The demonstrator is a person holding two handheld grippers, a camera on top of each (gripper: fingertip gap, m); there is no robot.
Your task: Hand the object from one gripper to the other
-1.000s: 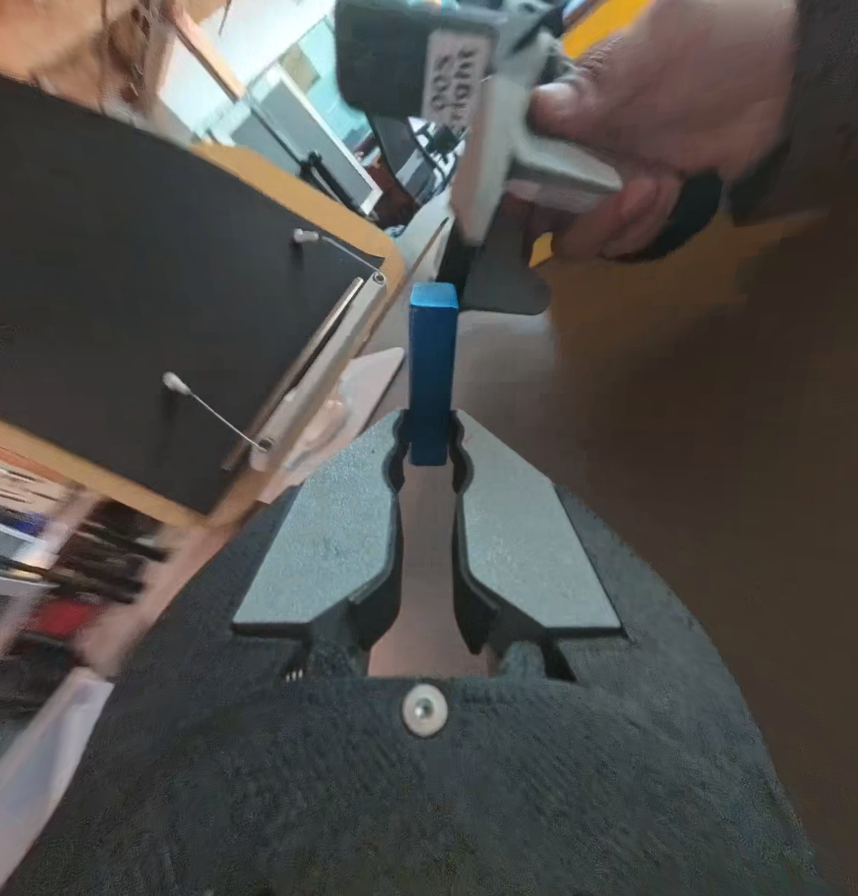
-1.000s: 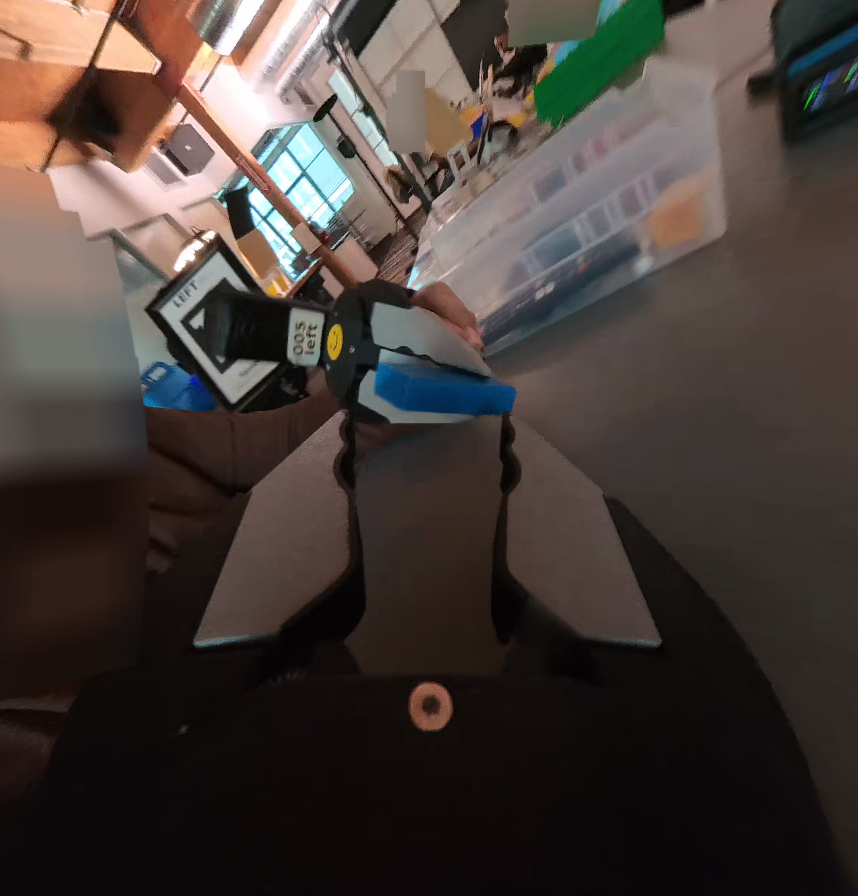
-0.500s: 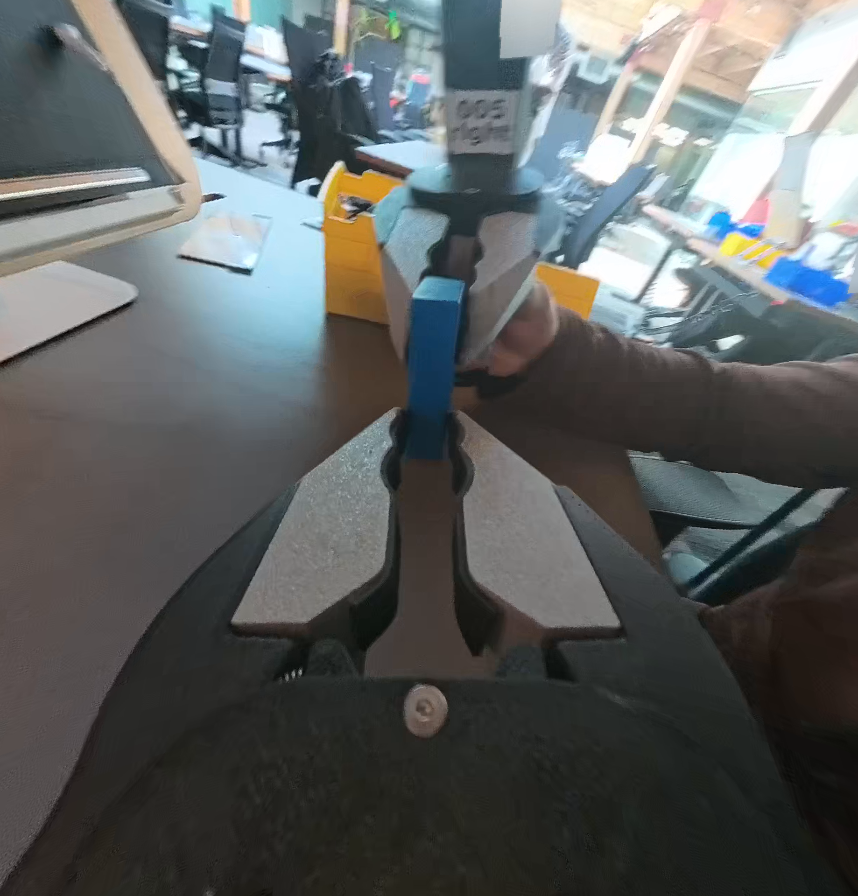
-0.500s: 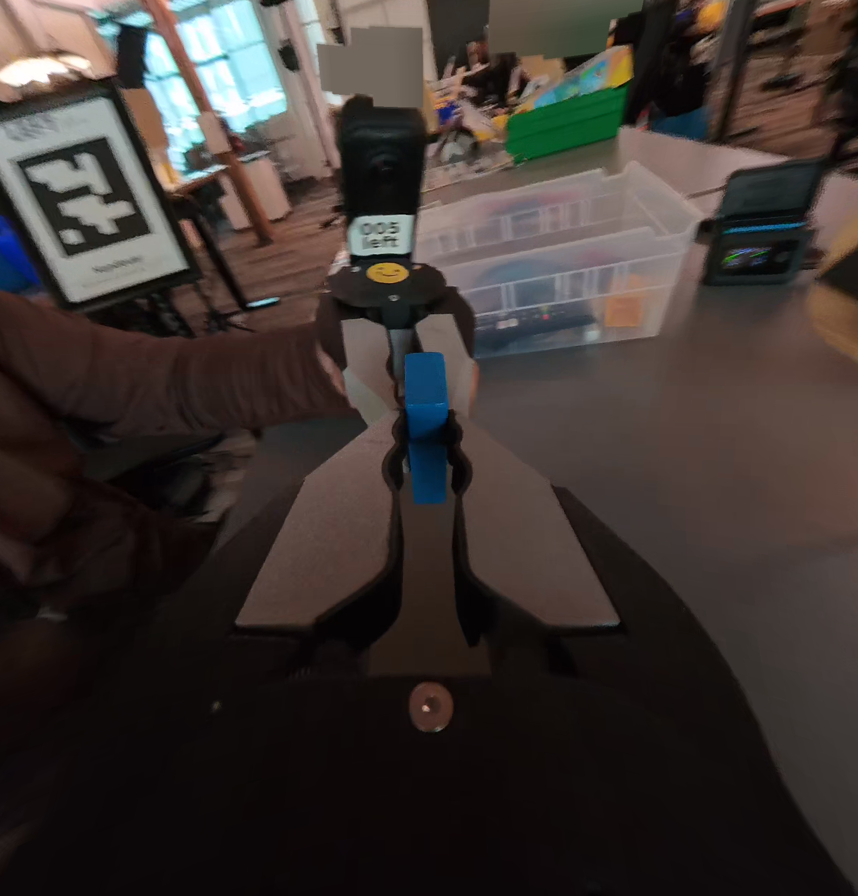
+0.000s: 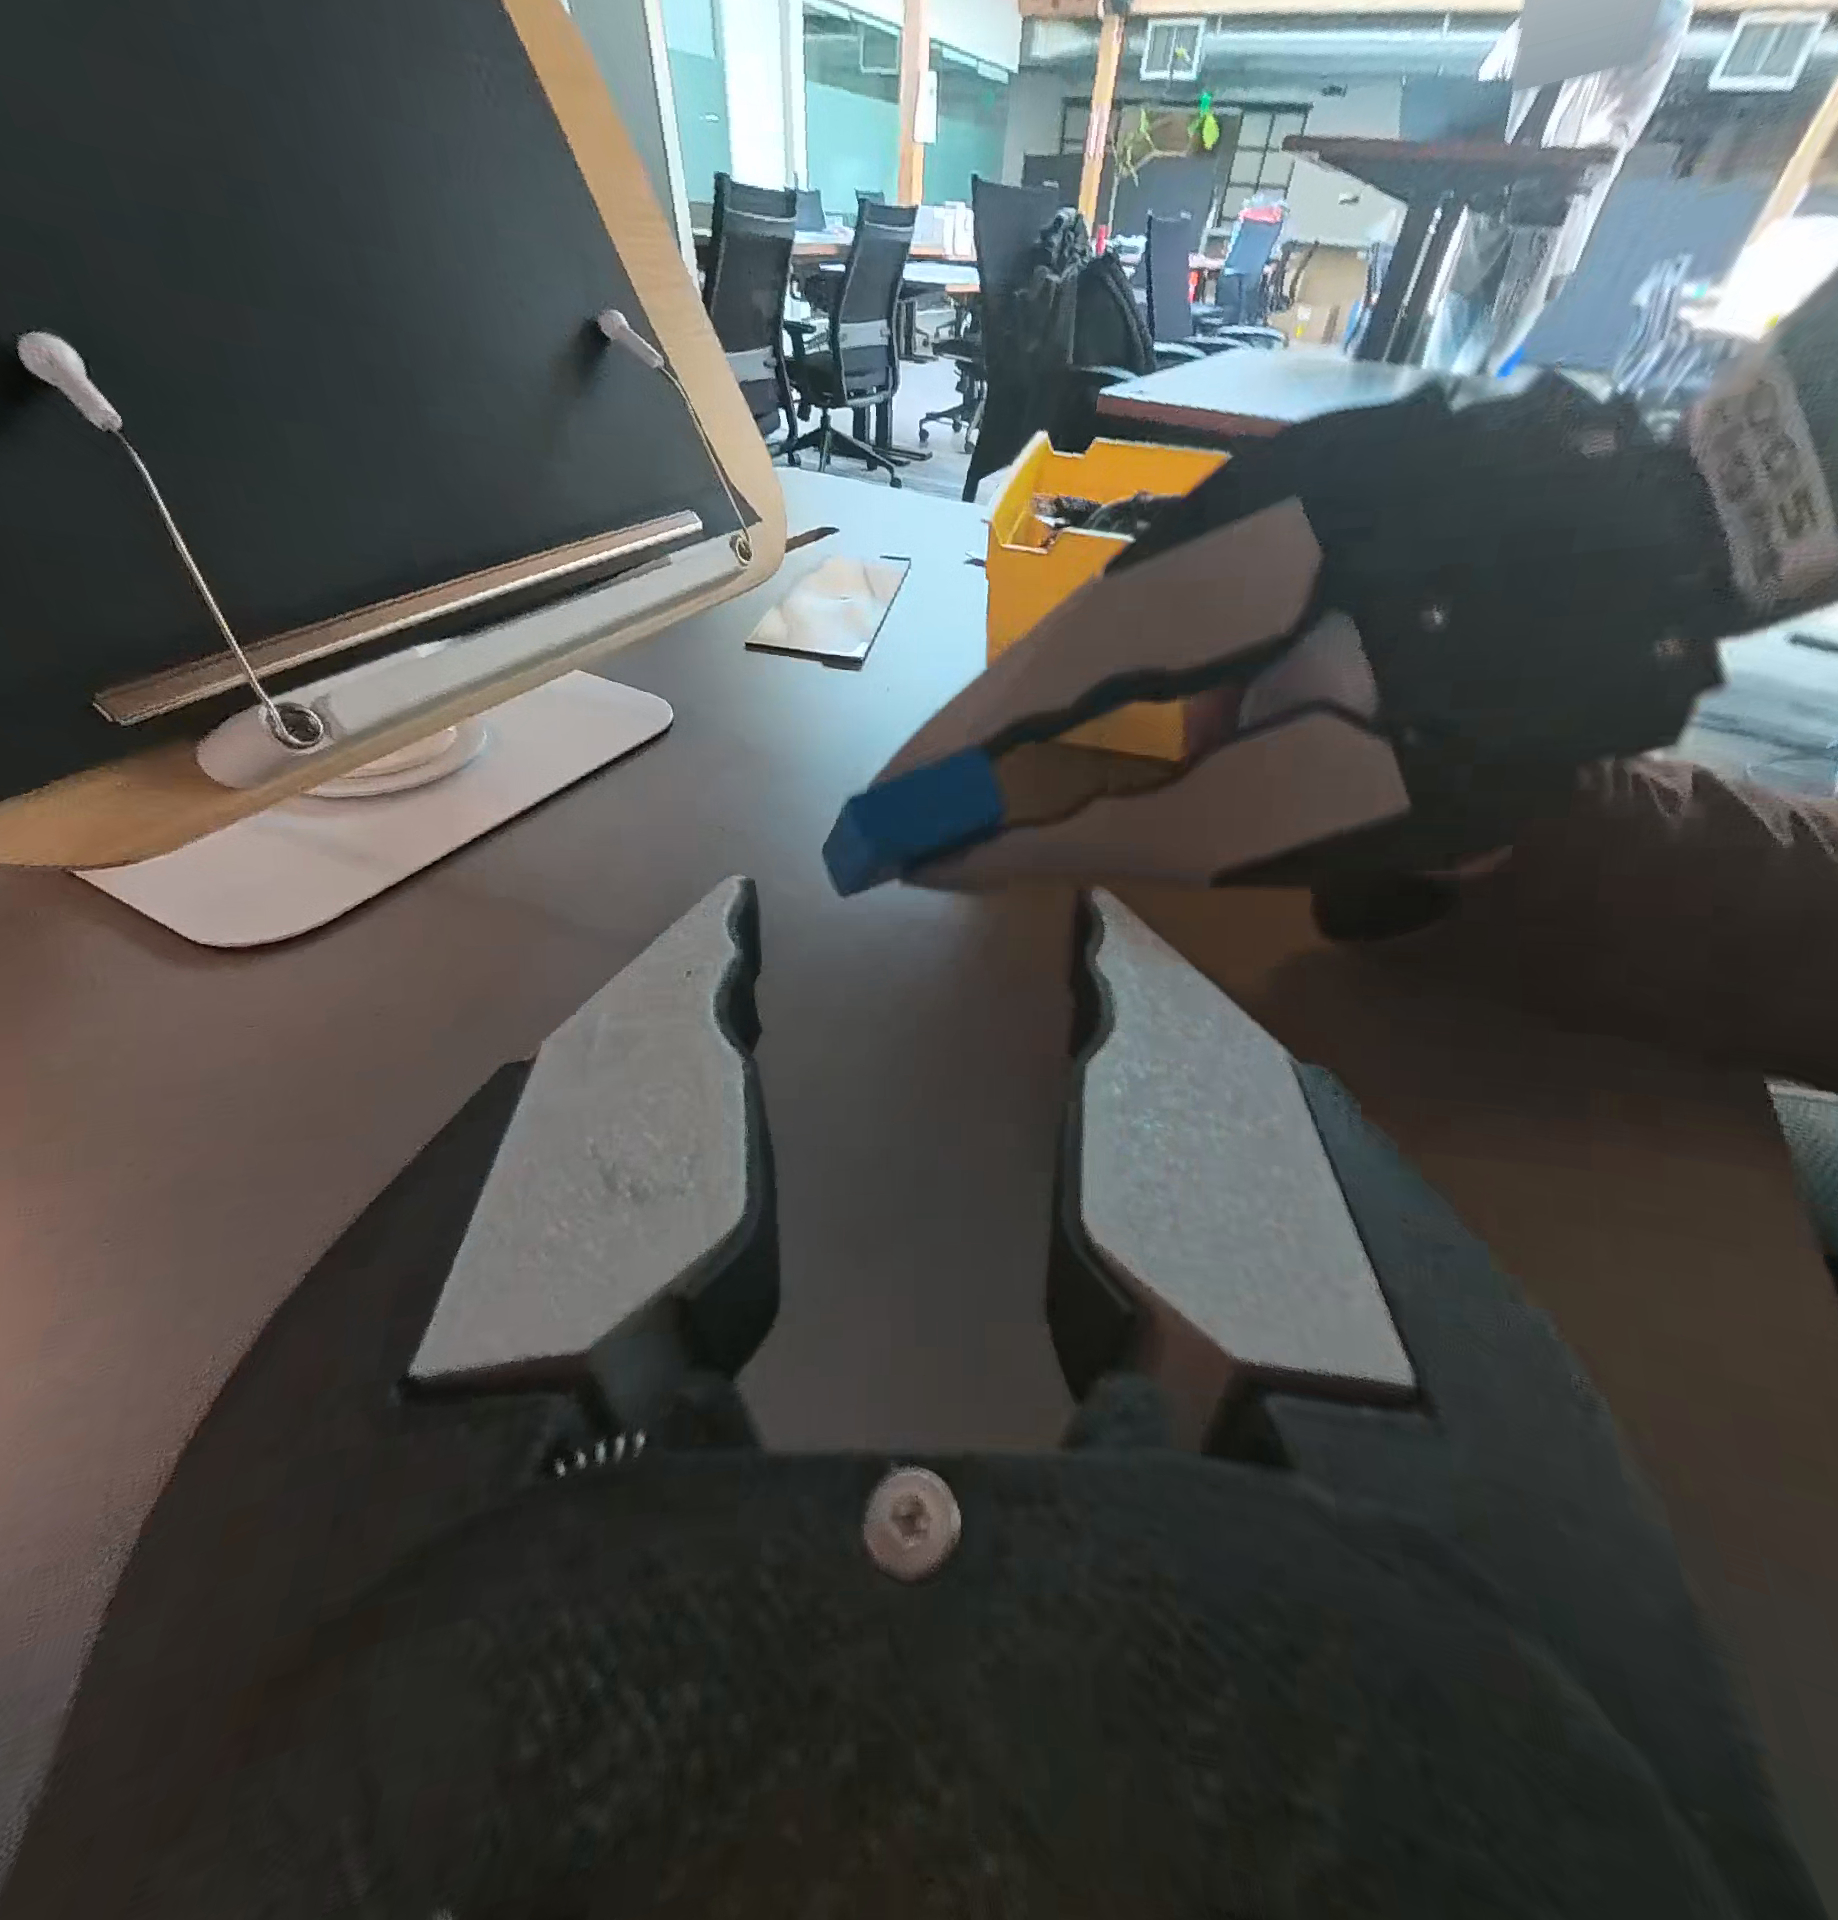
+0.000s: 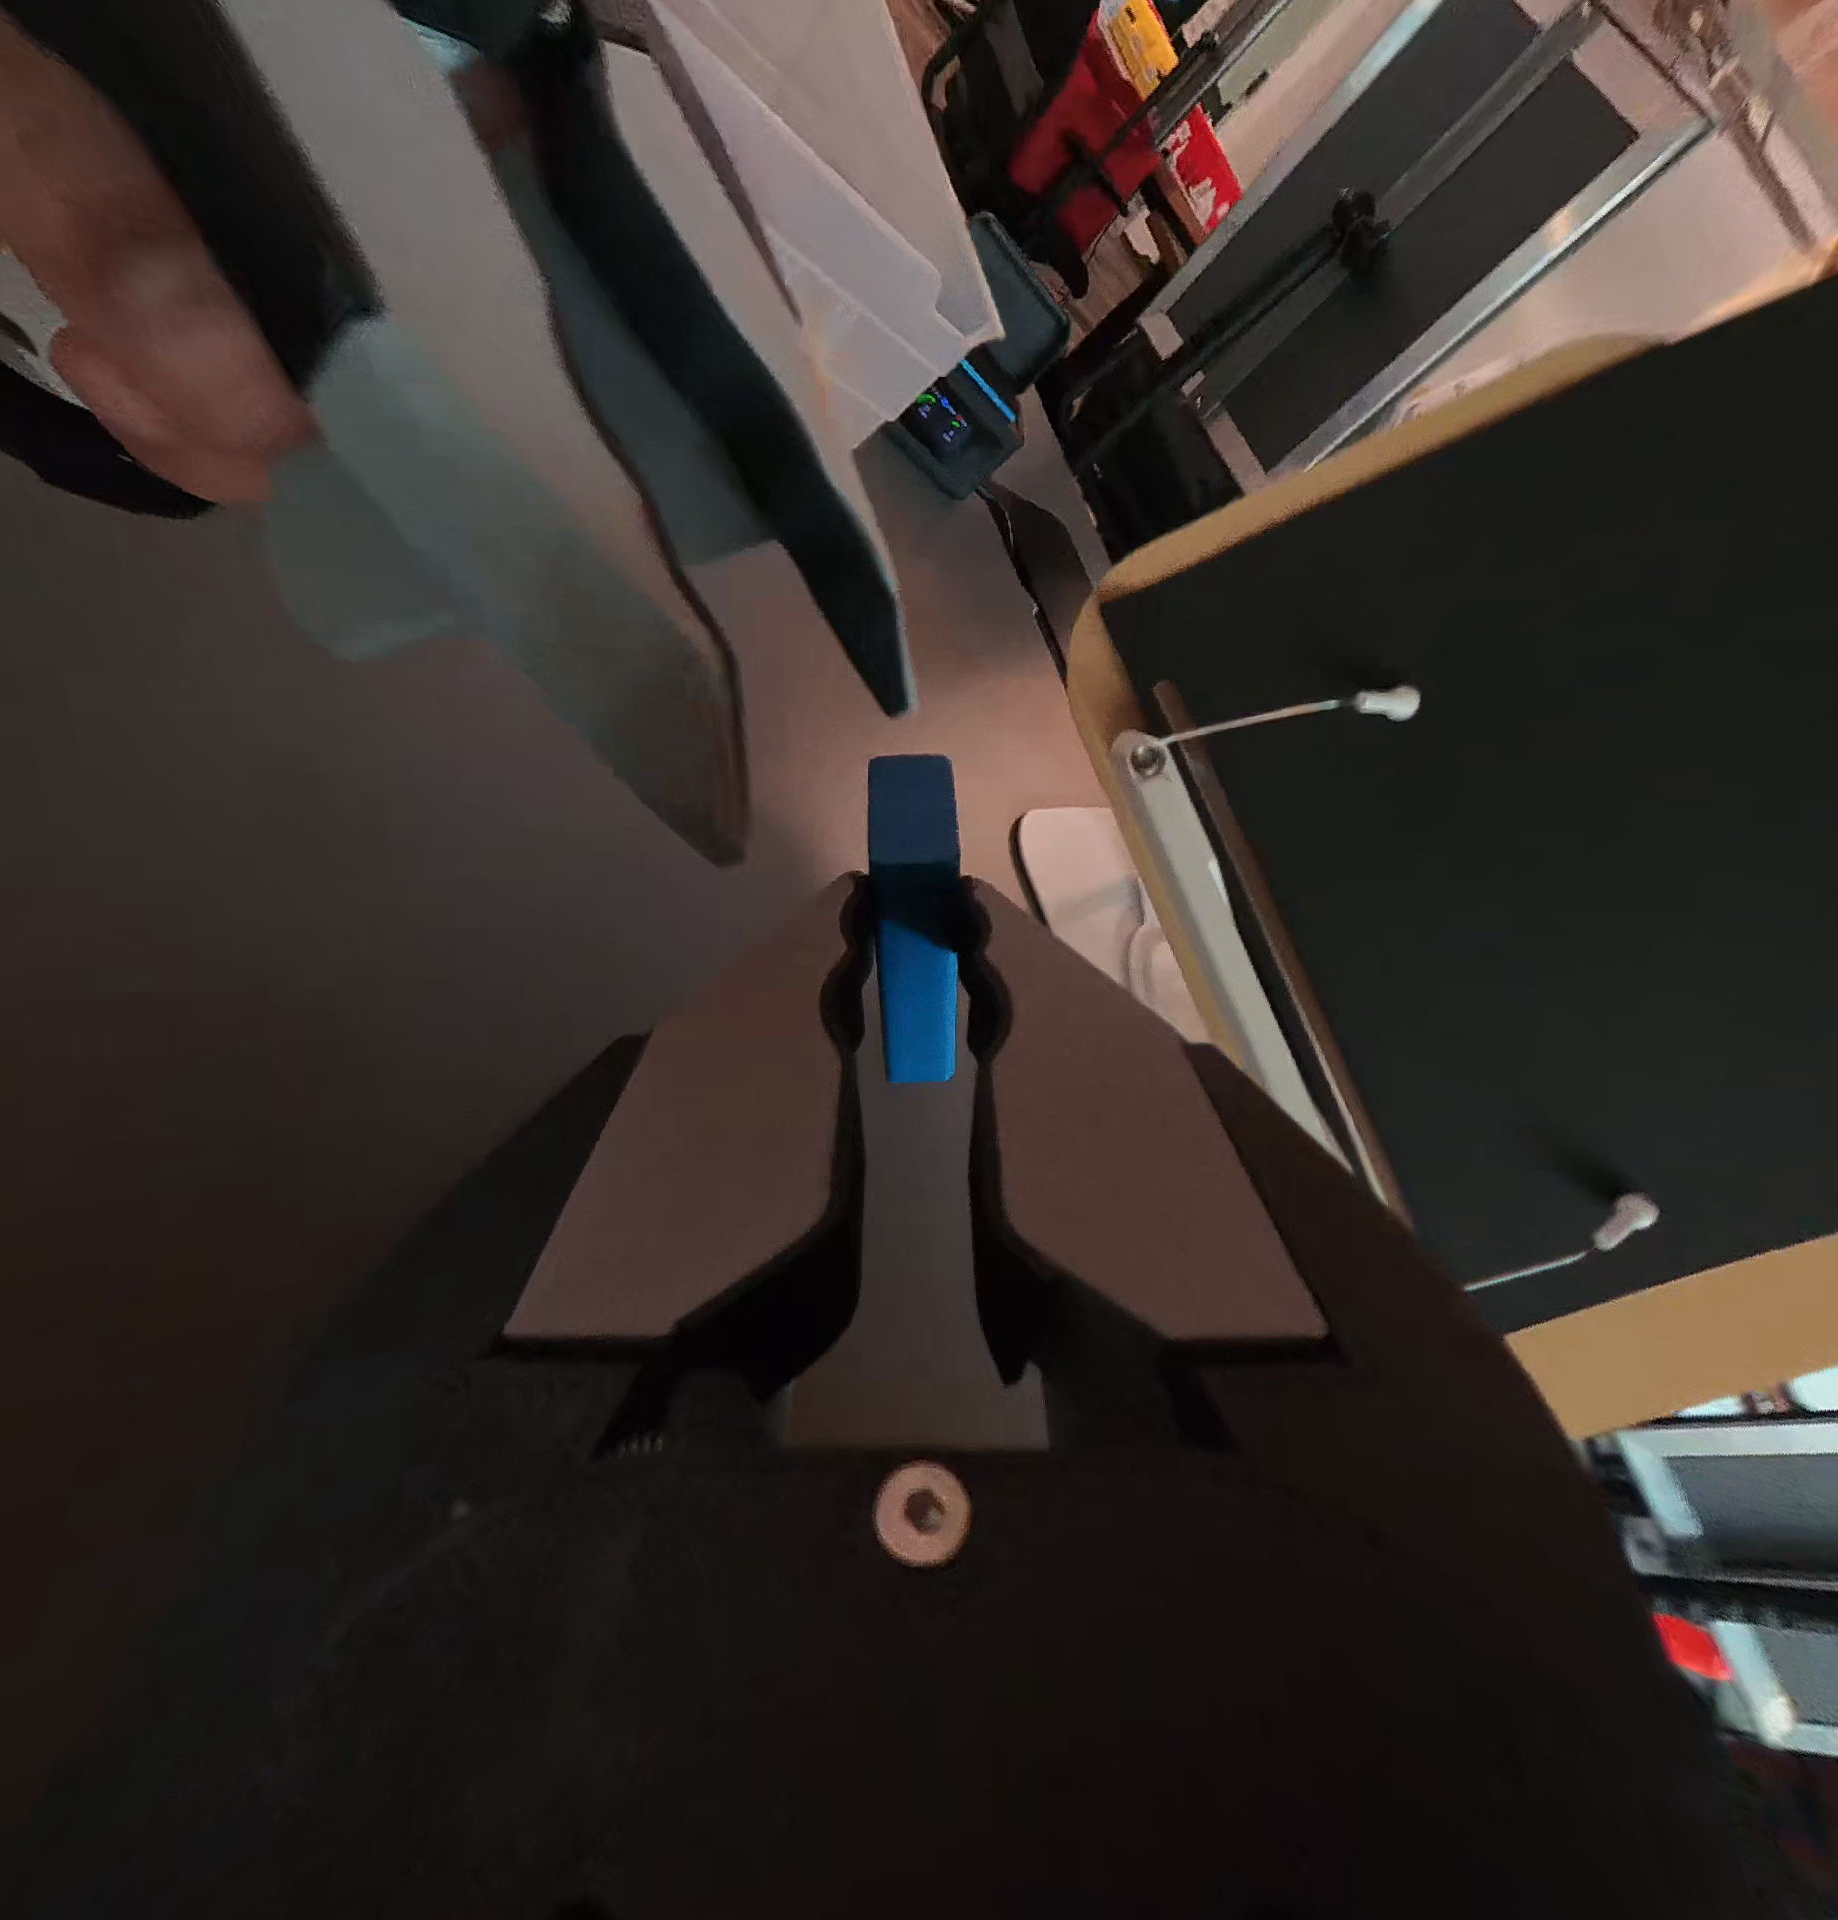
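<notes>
The blue block (image 6: pixel 913 925) is a short rectangular bar. My right gripper (image 6: pixel 913 914) is shut on it, with the block's far end sticking out past the fingertips. In the left wrist view the right gripper (image 5: pixel 956 821) comes in from the right, held by a hand, with the blue block (image 5: pixel 920 821) poking out of its tips. My left gripper (image 5: pixel 913 935) is open and empty, its tips just below and in front of the block, not touching it. In the right wrist view the left gripper (image 6: pixel 790 665) shows blurred at upper left, jaws apart.
A black board on a tan stand (image 5: pixel 302 416) with a white base (image 5: pixel 375 821) stands on the dark table (image 5: pixel 219 1091) at left. A yellow bin (image 5: pixel 1081 551) sits behind the right gripper. Office chairs and desks lie farther back.
The left gripper has opened and let go of the blue block. The right gripper, which closed on the block half a second ago, now holds it alone and has drawn away to the right.
</notes>
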